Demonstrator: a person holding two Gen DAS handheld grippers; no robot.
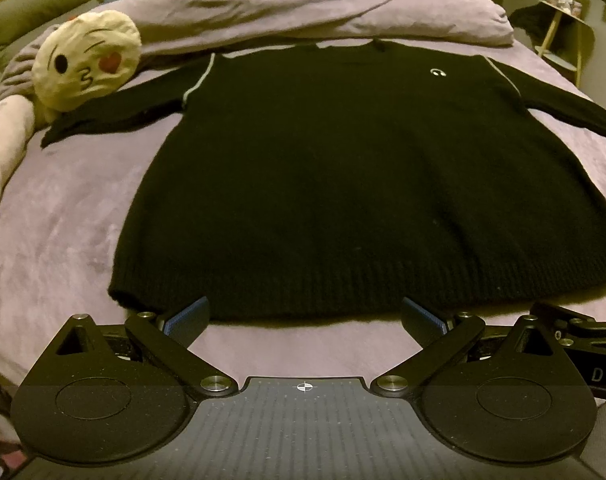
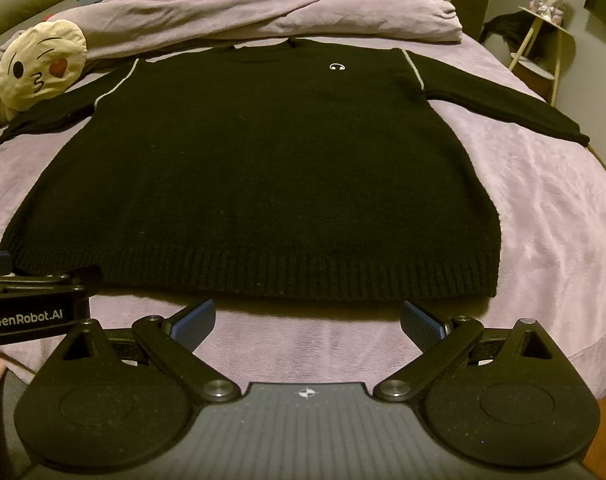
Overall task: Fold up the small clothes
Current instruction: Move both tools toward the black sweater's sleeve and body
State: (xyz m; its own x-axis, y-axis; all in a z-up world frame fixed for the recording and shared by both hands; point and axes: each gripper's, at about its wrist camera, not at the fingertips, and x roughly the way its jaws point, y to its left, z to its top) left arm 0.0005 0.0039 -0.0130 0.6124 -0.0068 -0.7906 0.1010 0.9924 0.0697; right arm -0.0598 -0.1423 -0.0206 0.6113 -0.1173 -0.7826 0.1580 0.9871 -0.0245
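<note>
While both tools hover with blue ribbed pads spread wide and empty, the left tool (image 1: 305,316) and right tool (image 2: 307,318) face a black knit sweater (image 1: 363,184) lying flat just ahead, ribbed hem nearest, sleeves outstretched on the plush lilac bed (image 2: 543,216). Farther ahead to the left rests a round emoji cushion (image 1: 85,60).

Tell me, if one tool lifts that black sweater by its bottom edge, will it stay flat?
Probably not. The black sweater is a soft knit lying limp on the bed, so it would likely droop and bunch. Its ribbed hem looks thick, likely easy to pinch. The sleeves would probably trail behind.
</note>
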